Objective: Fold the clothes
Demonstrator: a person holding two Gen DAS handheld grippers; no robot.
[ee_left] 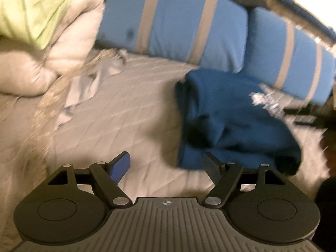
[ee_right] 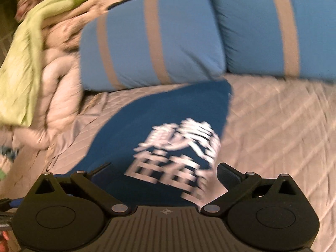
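A dark blue T-shirt with a white print [ee_left: 233,121] lies folded over in a bundle on the grey quilted bed, right of centre in the left wrist view. My left gripper [ee_left: 168,166] is open and empty just in front of the shirt's near edge. In the right wrist view the same shirt [ee_right: 168,121] lies right ahead with its white print facing up. My right gripper [ee_right: 166,170] is open directly over the shirt's near part. Both views are motion-blurred.
Two light blue pillows with grey stripes [ee_left: 178,21] [ee_right: 151,46] lie behind the shirt. A pile of pale beige bedding and a light green cloth [ee_left: 37,10] [ee_right: 23,63] sits at the left. The quilted bed cover [ee_left: 117,109] [ee_right: 279,130] stretches around the shirt.
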